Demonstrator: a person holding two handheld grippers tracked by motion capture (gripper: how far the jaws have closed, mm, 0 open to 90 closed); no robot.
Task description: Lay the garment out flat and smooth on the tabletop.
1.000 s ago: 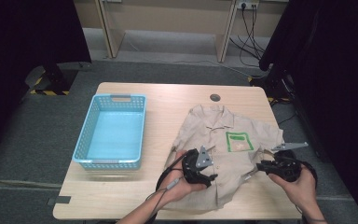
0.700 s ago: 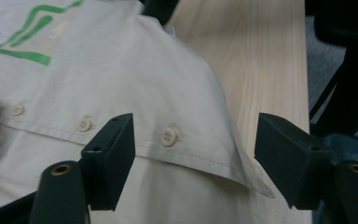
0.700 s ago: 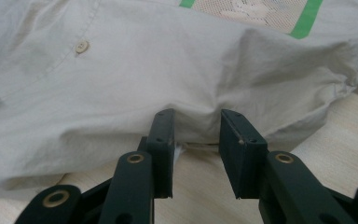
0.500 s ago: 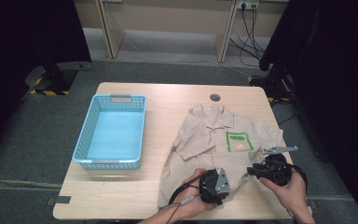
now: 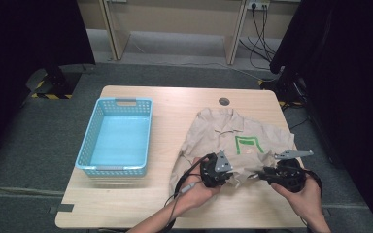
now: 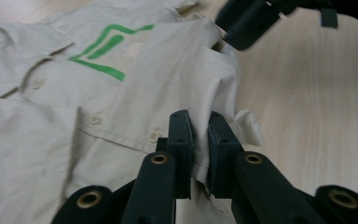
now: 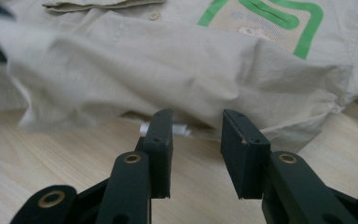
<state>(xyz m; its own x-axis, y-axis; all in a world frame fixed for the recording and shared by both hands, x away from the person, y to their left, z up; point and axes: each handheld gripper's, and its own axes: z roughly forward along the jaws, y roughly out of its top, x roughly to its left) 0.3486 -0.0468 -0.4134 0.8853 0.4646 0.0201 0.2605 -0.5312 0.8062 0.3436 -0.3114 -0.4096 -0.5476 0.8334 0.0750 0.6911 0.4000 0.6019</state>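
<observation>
Pale wood desk (image 5: 141, 204) under me carries a beige shirt (image 5: 223, 145) on its right half. My left gripper (image 6: 199, 144) has just been closing and now pinches the hem's fold; my right gripper (image 7: 196, 140) stands part open, cloth just beyond. Hem near, collar far, a green-outlined pocket (image 5: 246, 144) between; its length runs away from me.

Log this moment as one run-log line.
left gripper: jaws just closing, pinching shirt hem | right gripper: open, short of the hem | basket: apart, left on table
</observation>
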